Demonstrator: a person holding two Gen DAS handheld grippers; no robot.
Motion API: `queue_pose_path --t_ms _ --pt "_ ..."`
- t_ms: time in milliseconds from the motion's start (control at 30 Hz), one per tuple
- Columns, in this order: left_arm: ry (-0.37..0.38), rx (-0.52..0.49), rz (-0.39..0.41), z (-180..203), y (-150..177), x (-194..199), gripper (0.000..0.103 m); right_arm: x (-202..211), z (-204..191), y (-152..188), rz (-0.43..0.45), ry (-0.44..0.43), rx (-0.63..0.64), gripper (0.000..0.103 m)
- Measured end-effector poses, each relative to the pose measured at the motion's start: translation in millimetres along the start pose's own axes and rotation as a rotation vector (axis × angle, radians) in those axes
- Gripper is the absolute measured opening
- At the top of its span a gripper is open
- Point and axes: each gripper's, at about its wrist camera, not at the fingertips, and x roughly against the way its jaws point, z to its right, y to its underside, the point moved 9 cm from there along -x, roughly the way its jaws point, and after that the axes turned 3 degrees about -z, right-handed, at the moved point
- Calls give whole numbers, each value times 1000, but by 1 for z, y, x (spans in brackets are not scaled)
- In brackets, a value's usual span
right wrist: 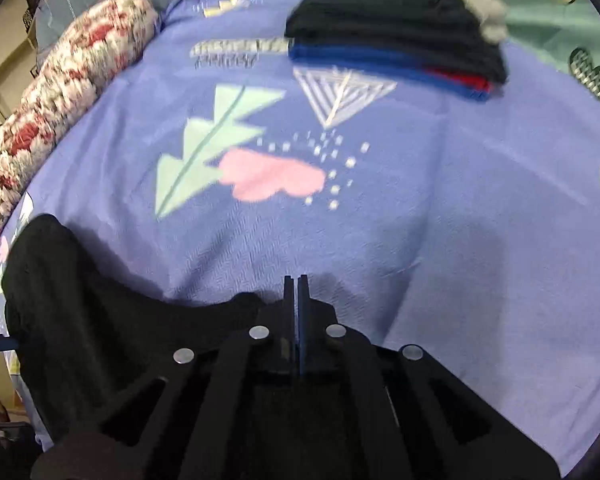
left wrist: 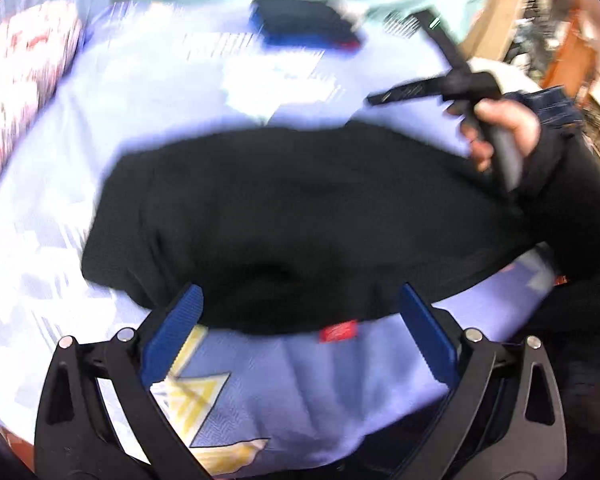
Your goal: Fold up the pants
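Left wrist: left gripper (left wrist: pixel 300 300) agape, right gripper (right wrist: pixel 297 284) seemingly closed empty

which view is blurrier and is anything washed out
Left wrist view: heavy motion blur, bedsheet washed out to near white, black pants a featureless dark mass. Right wrist view: sharper, sheet print clear, only the far clothes stack smeared; both bend at the edges.

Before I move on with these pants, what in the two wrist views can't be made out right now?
- Right gripper, right wrist view: jaws shut, but whether fabric is pinched is hidden by the gripper body.
- Black pants: dark and motion-blurred in the left wrist view, so fold lines and leg edges are unreadable; the right wrist view's lower edge cuts them off.
- Red tag: too blurred to read.
- Folded stack: blurred, piece count unclear.
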Motion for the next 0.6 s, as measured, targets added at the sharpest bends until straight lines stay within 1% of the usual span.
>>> queue_pose_path --t_ms 33,67,100,133,167,200,233,267,300,333,367,400,433,467,533,600 --pt "18 -31 55 10 -12 13 101 15 -1 -3 38 3 -1 3" --pt "36 -46 85 17 -21 18 101 30 -6 -4 67 -17 -4 4" --pt "66 -58 106 27 -33 17 101 41 -13 -2 77 -56 -7 5" --pt "78 -57 98 32 -39 10 101 48 -22 1 67 -112 -9 5" --pt "101 -50 72 37 -45 -4 101 50 -29 5 51 -160 -12 5" --pt "119 -38 16 40 -45 -29 101 50 -40 14 16 -228 -23 5" --pt "99 -22 -39 37 -41 -46 101 46 -46 21 -14 -261 -30 5" --pt "72 8 -133 31 -26 -68 101 38 -52 30 -53 -292 -42 5" --pt "57 35 -218 26 -12 -86 101 27 -56 39 -90 -302 -53 5" --pt "32 -9 -181 29 -8 -82 101 12 -54 47 -126 -274 -64 5" --pt "15 -32 -190 31 -3 -79 101 -5 -46 54 -149 -216 -63 3" --pt "4 -38 -197 31 3 -74 101 -14 -38 56 -148 -184 -65 0" --pt "13 -21 -197 29 9 -67 101 -15 -32 53 -109 -225 -95 0" --pt "26 -6 -191 27 13 -61 101 -15 -26 50 -96 -241 -120 0" --pt "38 13 -174 26 17 -52 101 -17 -16 43 -66 -245 -145 0" --pt "33 27 -164 26 17 -46 101 -18 -15 45 -62 -268 -157 0"
